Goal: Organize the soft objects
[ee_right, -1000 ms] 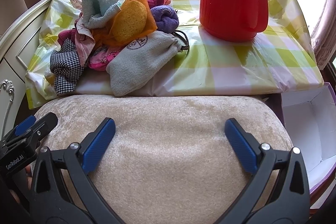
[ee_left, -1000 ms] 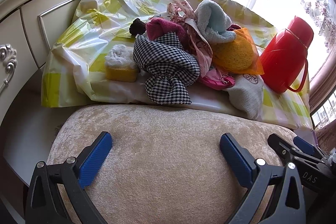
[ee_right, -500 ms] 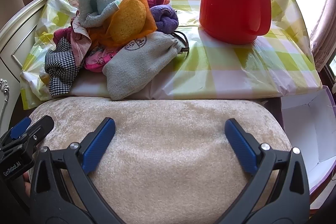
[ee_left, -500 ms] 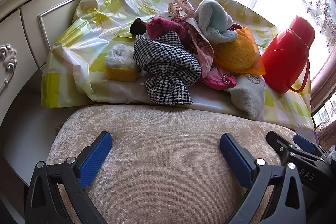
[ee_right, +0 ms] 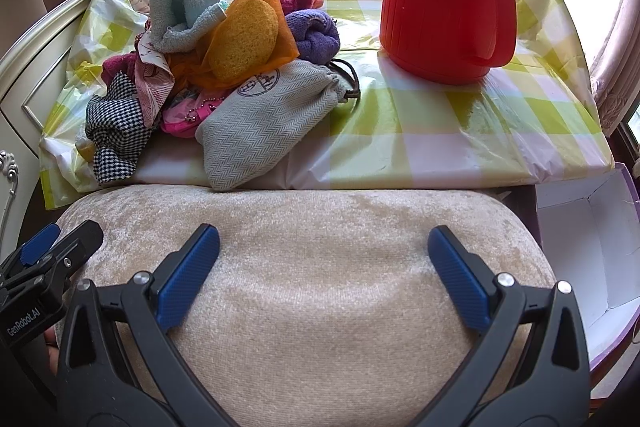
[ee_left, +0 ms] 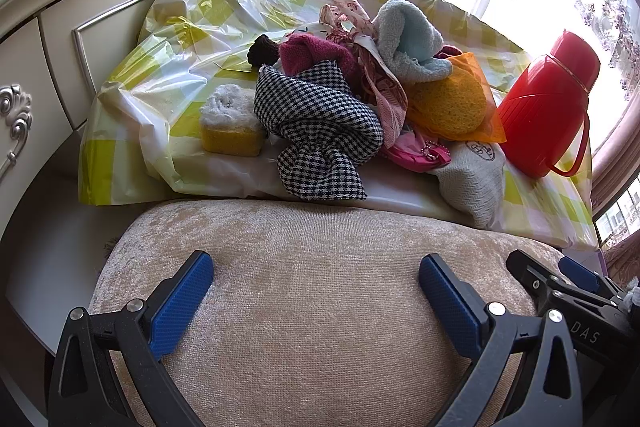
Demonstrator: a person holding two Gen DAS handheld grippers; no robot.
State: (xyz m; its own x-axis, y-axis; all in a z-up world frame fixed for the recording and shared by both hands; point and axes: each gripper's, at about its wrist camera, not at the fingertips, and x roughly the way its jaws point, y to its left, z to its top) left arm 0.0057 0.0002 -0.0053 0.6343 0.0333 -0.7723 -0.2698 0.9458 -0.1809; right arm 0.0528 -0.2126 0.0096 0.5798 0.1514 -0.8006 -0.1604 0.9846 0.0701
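right gripper (ee_right: 324,267) edged left, pile (ee_right: 208,67) unmoved

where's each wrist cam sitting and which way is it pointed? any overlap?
Left wrist: above the beige stool, facing the soft pile; open left gripper in front, right gripper's tip at right edge.
Right wrist: above the stool, facing the table; open right gripper, left gripper's tip at left.
Shared: houndstooth cloth, grey pouch, red thermos.
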